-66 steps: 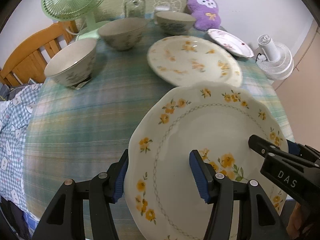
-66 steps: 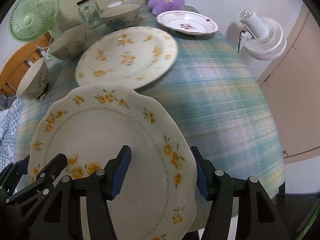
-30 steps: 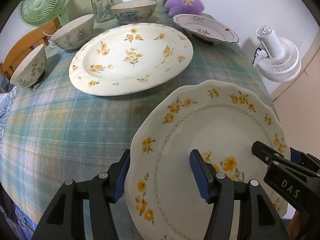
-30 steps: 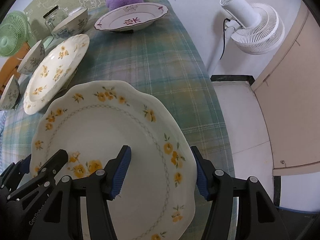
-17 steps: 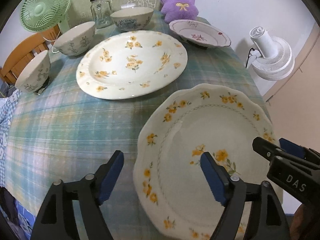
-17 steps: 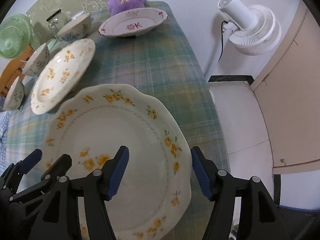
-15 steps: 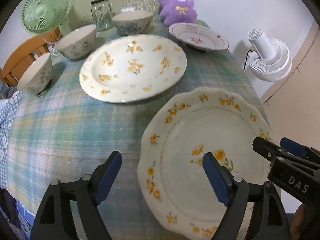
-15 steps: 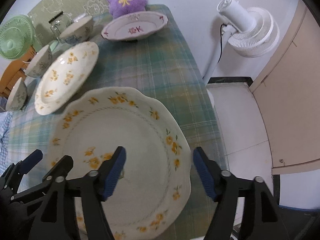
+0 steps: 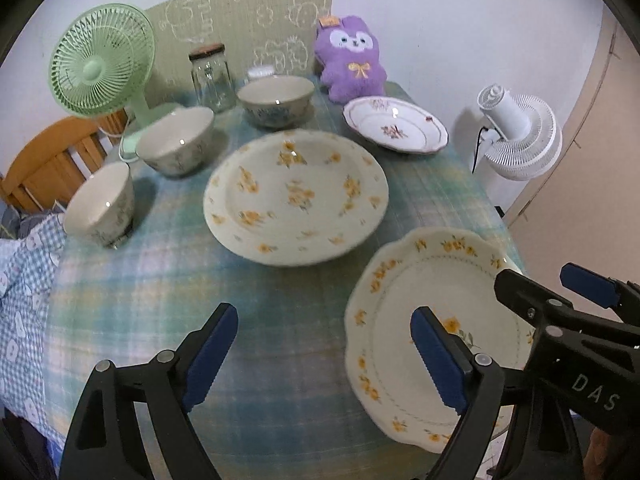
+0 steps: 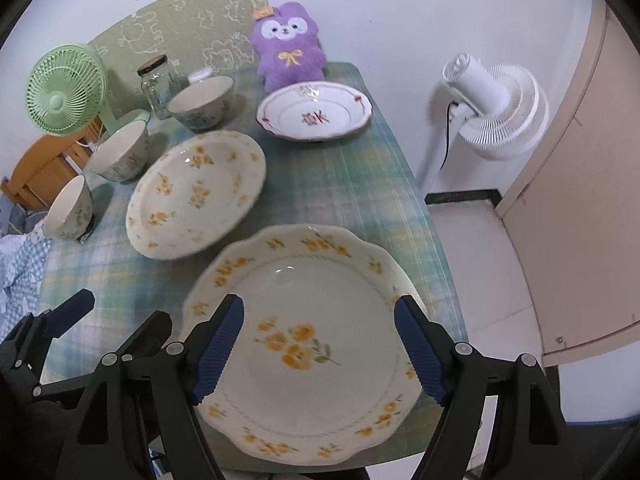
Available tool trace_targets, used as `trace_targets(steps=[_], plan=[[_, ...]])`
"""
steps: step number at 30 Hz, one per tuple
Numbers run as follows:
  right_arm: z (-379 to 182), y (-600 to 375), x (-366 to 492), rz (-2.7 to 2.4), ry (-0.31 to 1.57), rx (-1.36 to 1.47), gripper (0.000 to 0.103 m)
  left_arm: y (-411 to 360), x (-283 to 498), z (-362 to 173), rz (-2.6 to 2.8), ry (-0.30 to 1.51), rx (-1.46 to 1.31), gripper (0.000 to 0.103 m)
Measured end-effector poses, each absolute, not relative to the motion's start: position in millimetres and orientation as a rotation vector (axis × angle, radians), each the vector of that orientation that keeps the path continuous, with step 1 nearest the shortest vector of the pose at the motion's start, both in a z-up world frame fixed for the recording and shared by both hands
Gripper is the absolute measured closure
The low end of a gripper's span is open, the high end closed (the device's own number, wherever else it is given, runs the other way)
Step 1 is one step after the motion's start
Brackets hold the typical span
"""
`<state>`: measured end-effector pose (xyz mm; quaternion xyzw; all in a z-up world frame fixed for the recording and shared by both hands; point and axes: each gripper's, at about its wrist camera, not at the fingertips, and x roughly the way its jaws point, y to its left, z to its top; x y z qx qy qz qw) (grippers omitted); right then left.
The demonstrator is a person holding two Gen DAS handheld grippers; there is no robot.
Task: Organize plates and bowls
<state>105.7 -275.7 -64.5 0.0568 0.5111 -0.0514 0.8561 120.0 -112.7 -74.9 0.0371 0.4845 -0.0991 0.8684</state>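
From my remote station I read the table (image 10: pixel 344 184), covered in a green-and-blue plaid cloth, from left to right.

1. At the far left stands a green desk fan (image 9: pixel 102 60), with a wooden chair back (image 9: pixel 48 160) beneath it.
2. Three cream bowls with faint floral outsides run along the left and rear: the small bowl (image 9: pixel 100 204) at the left edge, the middle bowl (image 9: pixel 176 140) behind it, and the rear bowl (image 9: pixel 276 98) beside a clear glass jar (image 9: pixel 210 78).
3. The large round plate (image 9: pixel 296 196) sits at the centre, cream with scattered yellow flower sprays.
4. Behind it to the right lies a smaller red-rimmed plate (image 9: pixel 396 128) with a dark floral centre, just in front of a purple plush toy (image 9: pixel 352 60).
5. The scalloped plate (image 10: pixel 312 360) lies flat at the near right corner of the table. It is cream, with a wavy rim, yellow blossoms round the border, a thin chain-pattern ring and one yellow sprig with green leaves at its centre.
6. The left gripper (image 9: pixel 324 356) has just been opening; its jaws stand wide, above the cloth and the plate's left rim, holding nothing.
7. The right gripper (image 10: pixel 320 344) has likewise been opening; its jaws are spread above the scalloped plate without touching it.
8. A white floor fan (image 10: pixel 496 108) stands off the table's right side.
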Motion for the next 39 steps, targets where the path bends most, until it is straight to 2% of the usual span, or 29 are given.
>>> trace_targets(steps=[11,20,34,39], plan=[[-42,-241,151,-0.096,1.029,0.116,0.023,-81,164,-55,-0.183,0.983,0.045,0.014],[-50,-233,220,-0.041,1.027,0.081,0.023,-76,222,-63,-0.114,0.975,0.041,0.015],[-113,-229,300,-0.001,1.113,0.062,0.023,-76,288,-120,-0.043,1.062,0.065,0.022],[-137,-228,311,-0.013,1.16,0.081,0.028,-73,297,-138,-0.024,1.086,0.088,0.024]])
